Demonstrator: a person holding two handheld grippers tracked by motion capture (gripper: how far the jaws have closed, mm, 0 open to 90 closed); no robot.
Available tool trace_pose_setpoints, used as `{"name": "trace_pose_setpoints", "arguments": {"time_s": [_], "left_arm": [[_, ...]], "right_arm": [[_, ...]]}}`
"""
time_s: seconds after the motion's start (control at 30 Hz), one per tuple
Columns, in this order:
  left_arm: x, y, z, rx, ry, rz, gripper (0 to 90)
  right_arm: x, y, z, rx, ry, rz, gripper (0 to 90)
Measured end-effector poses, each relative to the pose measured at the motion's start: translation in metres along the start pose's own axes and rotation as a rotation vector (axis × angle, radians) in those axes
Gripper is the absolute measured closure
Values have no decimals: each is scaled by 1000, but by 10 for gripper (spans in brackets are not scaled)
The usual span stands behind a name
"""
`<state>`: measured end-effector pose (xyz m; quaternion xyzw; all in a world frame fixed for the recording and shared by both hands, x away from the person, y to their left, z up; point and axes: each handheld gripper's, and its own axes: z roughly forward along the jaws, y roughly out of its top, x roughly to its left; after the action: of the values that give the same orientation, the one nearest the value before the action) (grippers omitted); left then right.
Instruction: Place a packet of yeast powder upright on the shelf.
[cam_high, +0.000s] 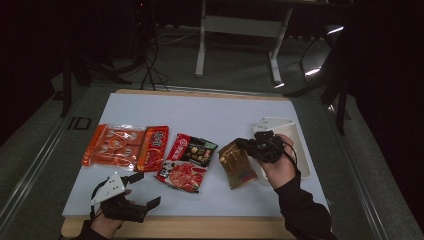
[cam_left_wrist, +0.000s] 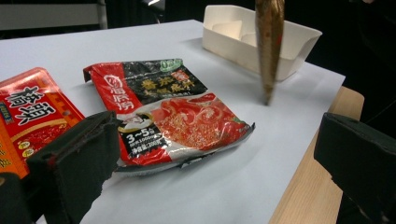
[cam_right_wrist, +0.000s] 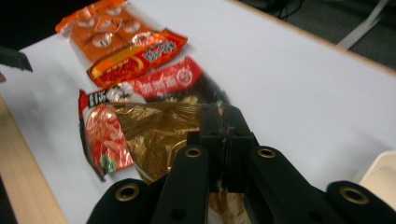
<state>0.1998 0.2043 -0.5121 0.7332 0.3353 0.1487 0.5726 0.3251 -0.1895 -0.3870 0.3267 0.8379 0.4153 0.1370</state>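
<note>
While the right gripper (cam_high: 243, 145) grips a brown-gold pouch (cam_high: 237, 161), these are the pieces, biggest first:

Table: white top (cam_high: 200, 112) with a pale wooden edge along the near side.

Tray: white tray (cam_high: 299, 145) at the table's right; in the left gripper view its inside (cam_left_wrist: 261, 35) looks pale and bare as far as can be seen (the pouch hangs across part of it).

Flat packets: an orange pack (cam_high: 112, 145), a red-orange sachet (cam_high: 154, 148) just beside it, and a red-and-black packet (cam_high: 187, 161), all lying in a row on the white top.

Pouch: shiny, crinkled, brown-gold with a red patch low down; held off the table between the red-and-black packet and the tray, hanging edge-on (cam_left_wrist: 269, 46) in the left gripper view, its top cut off there.

Right gripper: jaws pinched tight on the pouch's upper edge (cam_right_wrist: 159, 135).

Left gripper (cam_high: 141, 189): jaws spread wide, nothing between them, at the table's near left edge.

Hard to read: print on the packets is too small to make out from above.
</note>
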Motion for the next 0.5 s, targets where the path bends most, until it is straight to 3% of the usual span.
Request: {"name": "trace_pose_setpoints", "arguments": {"time_s": [0.5], "left_arm": [[0, 0, 1, 2, -5, 0, 9]], "right_arm": [[-17, 37, -7, -95, -46, 32, 892]]}}
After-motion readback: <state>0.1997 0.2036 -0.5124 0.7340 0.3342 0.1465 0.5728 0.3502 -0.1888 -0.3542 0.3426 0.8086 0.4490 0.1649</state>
